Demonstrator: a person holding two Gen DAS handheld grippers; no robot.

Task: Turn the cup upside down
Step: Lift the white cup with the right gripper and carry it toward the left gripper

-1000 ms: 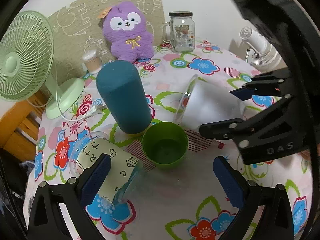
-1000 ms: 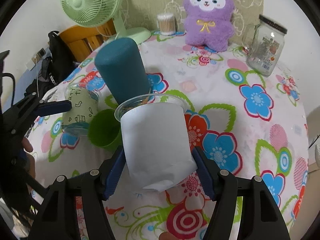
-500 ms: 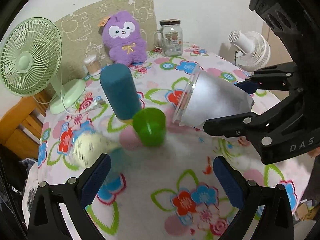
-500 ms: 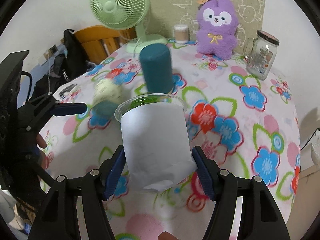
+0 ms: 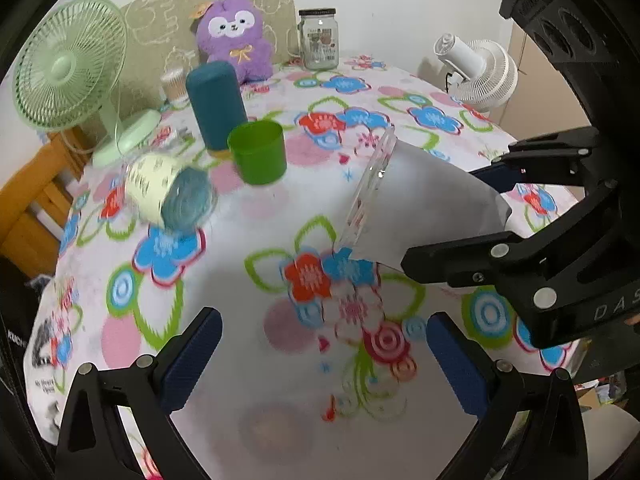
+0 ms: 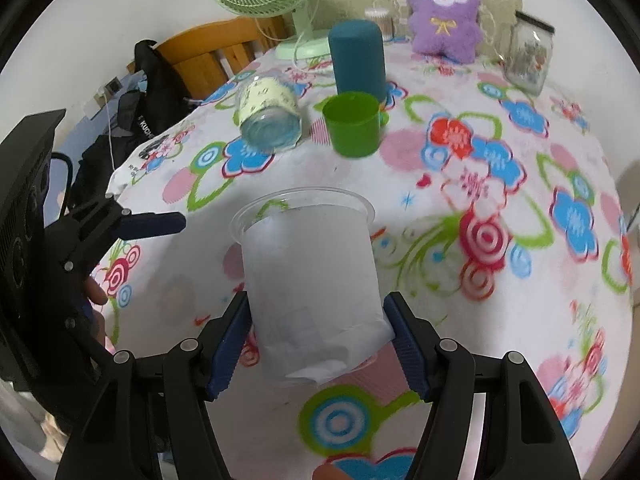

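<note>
My right gripper (image 6: 320, 344) is shut on a clear plastic cup with a white paper sleeve (image 6: 308, 276), gripping it near its base and holding it above the table with its rim pointing forward. In the left wrist view the same cup (image 5: 412, 200) hangs tilted, rim toward the left, in the right gripper (image 5: 500, 216). My left gripper (image 5: 320, 356) is open and empty above the floral tablecloth (image 5: 248, 320); it also shows at the left of the right wrist view (image 6: 160, 222).
A green cup (image 5: 258, 152) stands upright beside a teal cylinder (image 5: 216, 104). A glass jar with a pale label (image 5: 168, 192) lies on its side. At the back stand a green fan (image 5: 64, 68), a purple plush (image 5: 236, 36), a glass jar (image 5: 319, 40) and a white fan (image 5: 480, 72).
Both grippers have pulled back from the green cup and teal cylinder toward the near side of the table. The right gripper has kept hold of the sleeved cup throughout.
</note>
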